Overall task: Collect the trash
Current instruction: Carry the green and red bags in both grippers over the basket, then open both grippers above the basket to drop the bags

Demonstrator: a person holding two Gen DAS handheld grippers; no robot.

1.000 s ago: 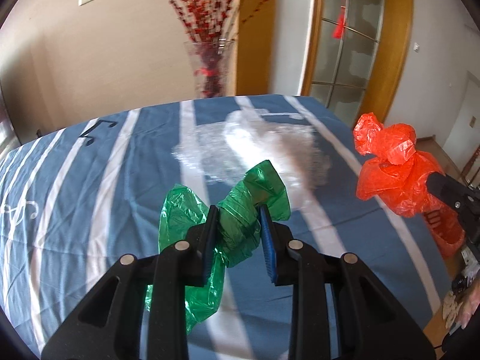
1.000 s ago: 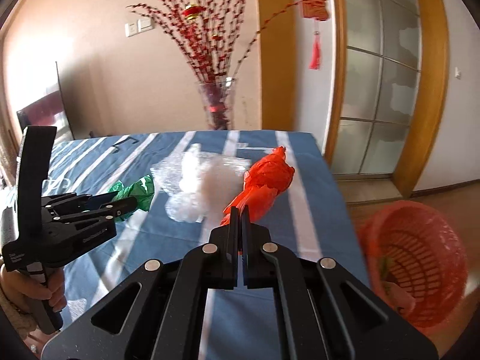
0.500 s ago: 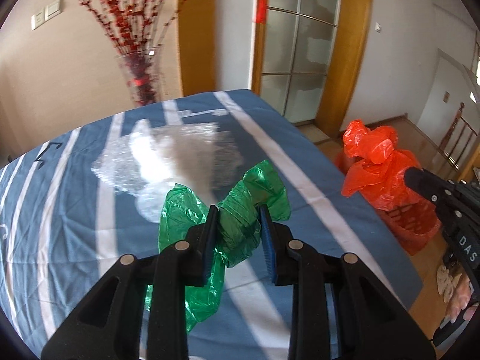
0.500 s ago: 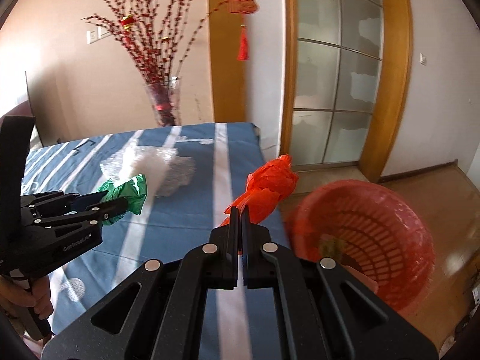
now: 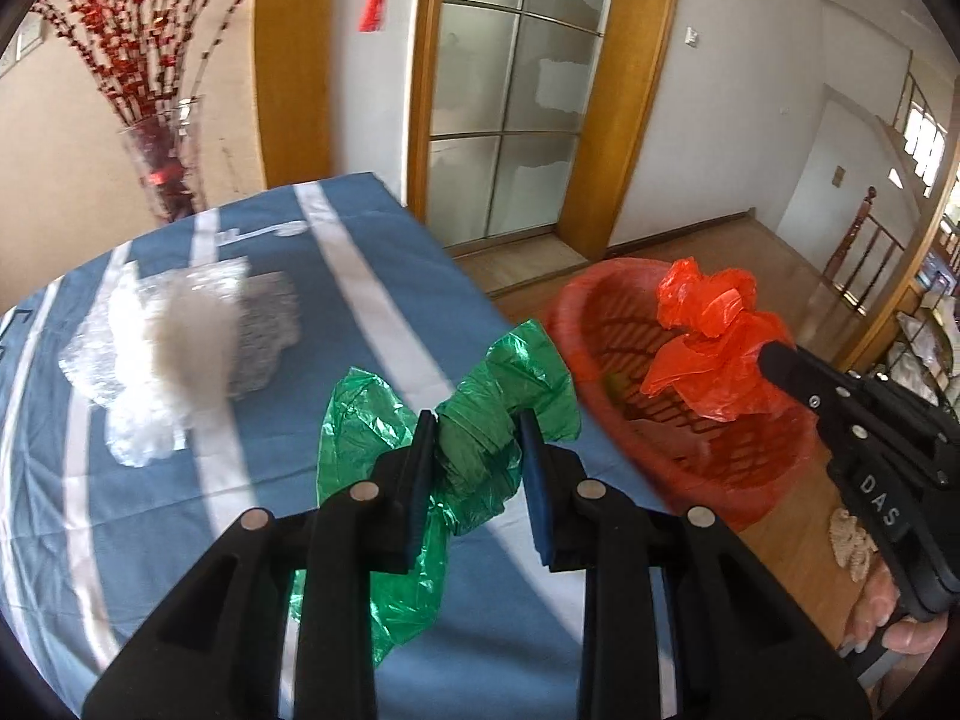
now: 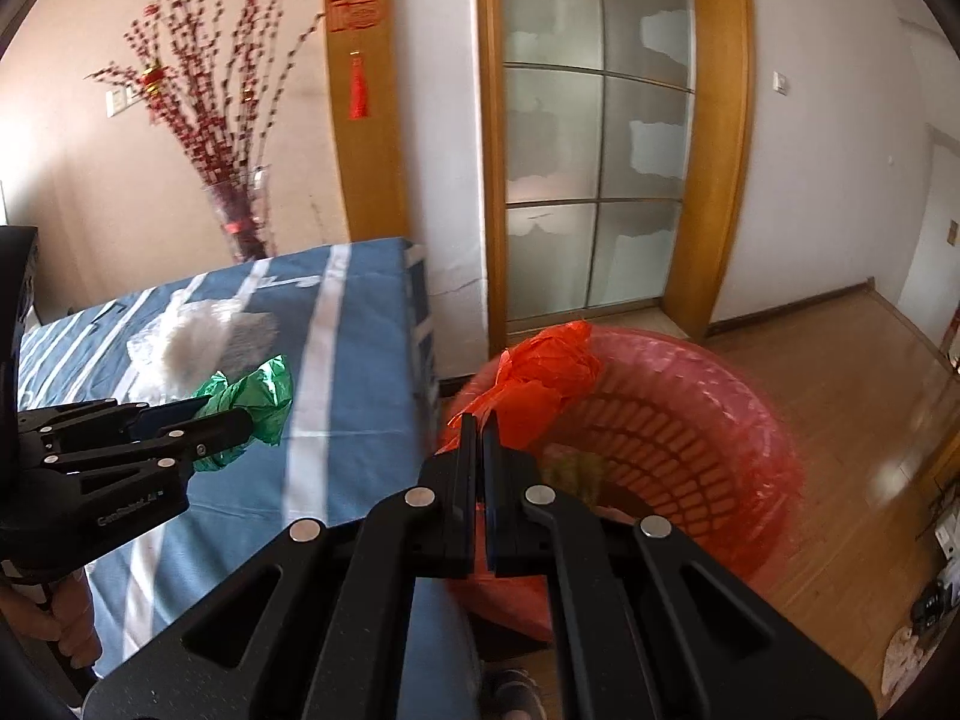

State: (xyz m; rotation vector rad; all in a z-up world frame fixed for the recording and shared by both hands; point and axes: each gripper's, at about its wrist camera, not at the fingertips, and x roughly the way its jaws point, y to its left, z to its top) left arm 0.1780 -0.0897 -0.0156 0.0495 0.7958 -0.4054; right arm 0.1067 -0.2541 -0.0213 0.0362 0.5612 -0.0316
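My left gripper (image 5: 474, 438) is shut on a crumpled green plastic bag (image 5: 480, 420) and holds it above the table's right edge; it also shows in the right wrist view (image 6: 252, 396). My right gripper (image 6: 481, 429) is shut on a crumpled orange plastic bag (image 6: 540, 378) and holds it over the near rim of a red plastic basket (image 6: 690, 408) on the floor. In the left wrist view the orange bag (image 5: 714, 336) hangs over the basket (image 5: 600, 324). The basket holds some scraps.
A clear crumpled plastic wrap (image 5: 174, 348) lies on the blue striped tablecloth (image 5: 384, 276). A glass vase with red branches (image 5: 162, 168) stands behind the table. A frosted glass door (image 6: 594, 180) and wood floor (image 6: 840, 372) lie beyond the basket.
Both grippers have swung right, away from the table middle. The orange bag has come from above the table to over the basket. The green bag has moved toward the table's right edge.
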